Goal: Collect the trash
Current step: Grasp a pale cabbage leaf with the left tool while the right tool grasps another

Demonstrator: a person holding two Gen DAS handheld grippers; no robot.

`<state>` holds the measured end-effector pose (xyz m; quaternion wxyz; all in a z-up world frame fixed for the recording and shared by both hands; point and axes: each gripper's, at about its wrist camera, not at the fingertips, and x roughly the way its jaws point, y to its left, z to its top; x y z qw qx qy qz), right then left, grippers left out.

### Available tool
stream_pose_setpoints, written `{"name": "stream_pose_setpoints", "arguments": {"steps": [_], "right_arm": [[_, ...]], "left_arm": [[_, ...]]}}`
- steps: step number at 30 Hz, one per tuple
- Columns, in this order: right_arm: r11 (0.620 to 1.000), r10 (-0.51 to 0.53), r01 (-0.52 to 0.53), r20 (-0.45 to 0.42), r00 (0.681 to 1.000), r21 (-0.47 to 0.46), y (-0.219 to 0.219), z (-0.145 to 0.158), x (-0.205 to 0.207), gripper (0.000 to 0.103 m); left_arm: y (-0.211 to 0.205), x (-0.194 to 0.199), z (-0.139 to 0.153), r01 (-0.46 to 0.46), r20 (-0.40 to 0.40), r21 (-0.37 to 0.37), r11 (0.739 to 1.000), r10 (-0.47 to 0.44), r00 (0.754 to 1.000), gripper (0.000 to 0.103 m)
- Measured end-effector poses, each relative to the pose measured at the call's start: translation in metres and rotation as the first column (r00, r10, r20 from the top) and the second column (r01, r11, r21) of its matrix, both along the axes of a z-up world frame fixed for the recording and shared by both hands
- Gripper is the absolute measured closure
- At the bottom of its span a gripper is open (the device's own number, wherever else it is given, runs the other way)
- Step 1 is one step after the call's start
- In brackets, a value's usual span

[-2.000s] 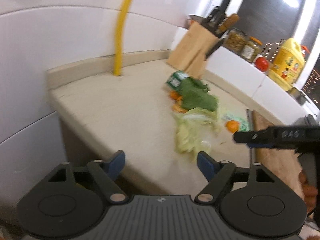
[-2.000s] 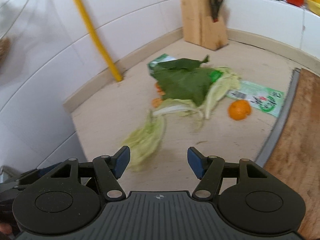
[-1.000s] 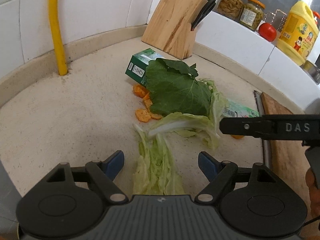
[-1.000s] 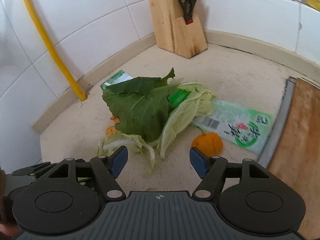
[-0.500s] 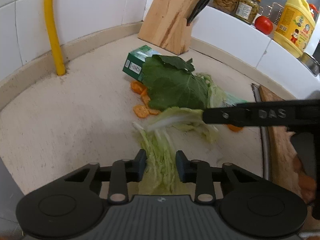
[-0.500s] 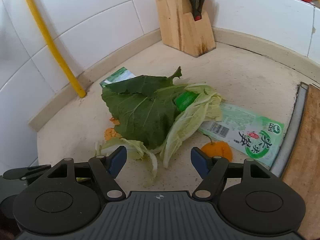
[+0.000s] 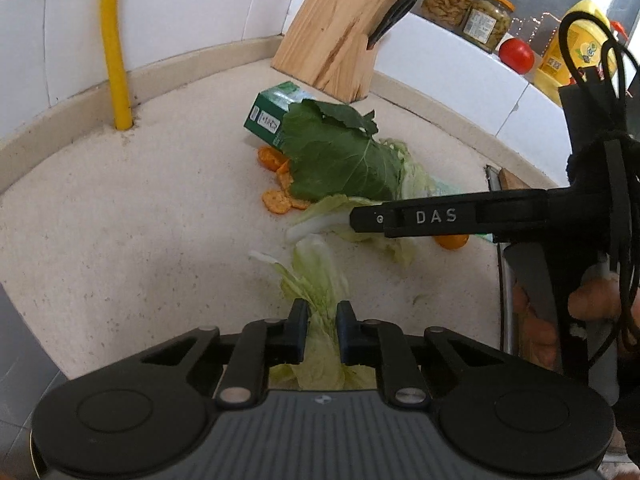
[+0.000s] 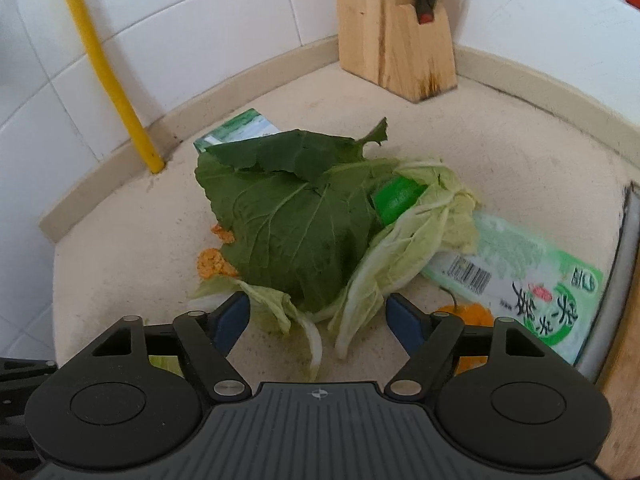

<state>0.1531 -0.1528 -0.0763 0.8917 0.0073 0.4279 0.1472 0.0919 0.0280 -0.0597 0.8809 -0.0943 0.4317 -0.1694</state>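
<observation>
- Left gripper: jaws closing on a pale cabbage leaf; the pads press its near end, and the far end lies on the counter.
- Right gripper: jaws apart and closing, low over the front of the heap; the pale stalk ends lie between the pads, not visibly pinched.
- Trash heap, mid-counter, uncollected:
  - dark green leaf, topmost, draped over the rest;
  - green carton behind it, partly under the leaf;
  - green cap or bottle top, tucked between the dark leaf and the pale cabbage leaves;
  - orange peel pieces at the heap's left edge;
  - small orange fruit, just behind the right jaw;
  - printed green wrapper, flat, reaching the cutting board's edge.
- Not trash, by judgement: knife block, yellow pipe, and the jars, tomato and oil jug on the ledge.
- No bin or bag in view.
- Progress: early. One leaf gripped and not yet carried off; a second pickup forming; every other item lies where it is.
</observation>
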Motion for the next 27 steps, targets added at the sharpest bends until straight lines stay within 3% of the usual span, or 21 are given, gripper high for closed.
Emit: {"name": "stream_pose_setpoints", "arguments": {"steps": [1, 3, 6, 11, 14, 16, 19, 21, 24, 27], "right_arm": [[1.000, 0.008, -0.008, 0.007, 1.000, -0.017, 0.002, 0.001, -0.002, 0.042], [0.999, 0.025, -0.025, 0.003, 1.000, -0.021, 0.003, 0.002, -0.005, 0.064], [0.999, 0.031, -0.031, -0.025, 0.999, 0.011, -0.002, 0.003, -0.011, 0.081], [0.997, 0.028, -0.024, -0.058, 0.998, 0.071, -0.013, 0.005, -0.028, 0.088], [0.996, 0.028, -0.022, -0.064, 0.998, 0.091, -0.019, 0.009, -0.039, 0.088], [0.995, 0.028, -0.021, -0.068, 0.997, 0.098, -0.024, 0.010, -0.043, 0.087], [0.995, 0.009, -0.004, -0.049, 0.999, 0.102, -0.030, 0.011, -0.043, 0.072], [0.995, -0.011, 0.013, -0.028, 1.000, 0.095, -0.033, 0.013, -0.041, 0.053], [0.995, -0.014, 0.015, -0.004, 1.000, 0.094, -0.034, 0.015, -0.035, 0.038], [0.996, -0.024, 0.023, 0.015, 1.000, 0.088, -0.033, 0.015, -0.027, 0.036]], "left_arm": [[0.000, 0.000, -0.001, -0.004, -0.004, 0.001, 1.000, 0.004, 1.000, 0.091], [-0.001, 0.000, -0.001, 0.003, -0.010, 0.003, 1.000, -0.003, 1.000, 0.087], [-0.002, -0.001, -0.001, 0.016, -0.016, 0.005, 1.000, -0.016, 1.000, 0.078], [-0.006, -0.004, -0.001, 0.038, -0.007, -0.017, 0.999, -0.038, 0.999, 0.058], [-0.013, -0.008, -0.002, 0.057, 0.015, 0.004, 0.998, -0.057, 0.998, 0.035], [-0.018, -0.011, -0.003, 0.065, 0.037, 0.029, 0.997, -0.066, 0.997, 0.024], [-0.027, -0.013, -0.005, 0.063, 0.063, 0.060, 0.996, -0.066, 0.996, 0.019], [-0.032, -0.013, -0.007, 0.049, 0.088, 0.087, 0.995, -0.057, 0.994, 0.019], [-0.034, -0.012, -0.008, 0.035, 0.112, 0.091, 0.995, -0.045, 0.993, 0.021], [-0.033, -0.012, -0.008, 0.004, 0.133, 0.101, 0.995, -0.017, 0.991, 0.043]]}}
